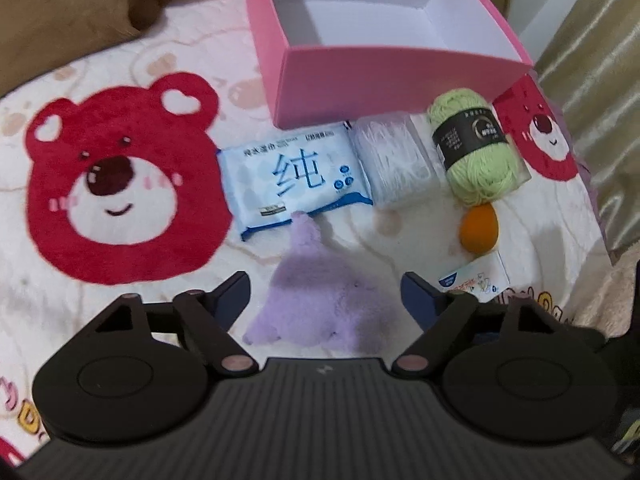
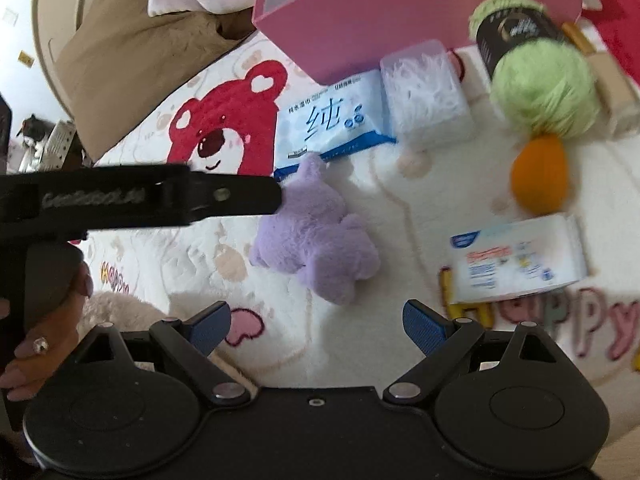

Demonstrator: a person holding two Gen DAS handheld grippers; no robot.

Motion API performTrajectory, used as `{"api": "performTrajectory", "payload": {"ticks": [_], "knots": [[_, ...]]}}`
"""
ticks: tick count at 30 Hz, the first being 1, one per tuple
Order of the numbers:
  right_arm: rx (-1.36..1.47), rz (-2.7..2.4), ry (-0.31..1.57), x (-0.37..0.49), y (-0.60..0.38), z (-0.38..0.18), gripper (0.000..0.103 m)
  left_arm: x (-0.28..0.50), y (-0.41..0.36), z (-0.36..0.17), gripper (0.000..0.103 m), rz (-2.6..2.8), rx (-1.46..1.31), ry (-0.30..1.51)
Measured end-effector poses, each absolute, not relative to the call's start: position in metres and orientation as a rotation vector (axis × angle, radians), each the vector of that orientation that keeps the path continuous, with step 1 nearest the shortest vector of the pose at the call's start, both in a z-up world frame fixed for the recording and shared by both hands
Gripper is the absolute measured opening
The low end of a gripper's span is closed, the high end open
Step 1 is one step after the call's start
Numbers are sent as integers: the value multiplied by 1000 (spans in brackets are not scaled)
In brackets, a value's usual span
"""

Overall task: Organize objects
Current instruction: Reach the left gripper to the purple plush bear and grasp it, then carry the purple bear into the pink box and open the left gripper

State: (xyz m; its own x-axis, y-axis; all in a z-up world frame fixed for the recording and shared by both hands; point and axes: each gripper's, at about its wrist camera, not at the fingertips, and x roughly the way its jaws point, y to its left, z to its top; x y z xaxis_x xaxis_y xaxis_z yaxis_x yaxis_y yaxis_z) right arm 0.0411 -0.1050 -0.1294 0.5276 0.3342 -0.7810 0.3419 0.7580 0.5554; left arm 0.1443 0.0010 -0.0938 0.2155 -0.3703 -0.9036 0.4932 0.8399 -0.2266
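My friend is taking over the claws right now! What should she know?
Left claw: open, over the purple plush toy, not gripping it.
Right claw: open, holding nothing, near the plush.
Pink box: nothing visible inside.
In front of it on the blanket: wet wipes pack, clear box, green yarn, orange egg-shaped thing, tissue pack.
Done: nothing boxed.
Left: everything.

You're looking at a big blue "纯" on the wipes pack [image 1: 298, 182]; the blanket [image 2: 360, 340] spells "Happy".
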Motion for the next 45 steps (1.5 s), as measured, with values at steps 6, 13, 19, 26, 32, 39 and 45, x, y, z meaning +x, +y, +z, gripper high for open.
{"api": "performTrajectory", "payload": {"ticks": [6, 13, 19, 26, 32, 39, 45], "knots": [[750, -45, 980, 44, -89, -148, 92, 150, 7, -124, 67, -645, 49, 1257], [786, -36, 898, 49, -90, -157, 74, 158, 12, -149, 66, -600, 27, 1272], [703, -84, 909, 53, -87, -164, 53, 152, 6, -153, 55, -609, 50, 1264], [602, -84, 872, 43, -85, -144, 53, 145, 24, -136, 53, -636, -70, 1220], [423, -85, 830, 30, -82, -96, 65, 129, 32, -95, 52, -718, -142, 1131], [296, -64, 746, 20, -97, -38, 75, 122, 22, -32, 52, -781, -161, 1020], [228, -40, 681, 29, -133, -3, 75, 135, -2, 9, 51, -808, -147, 972]]}}
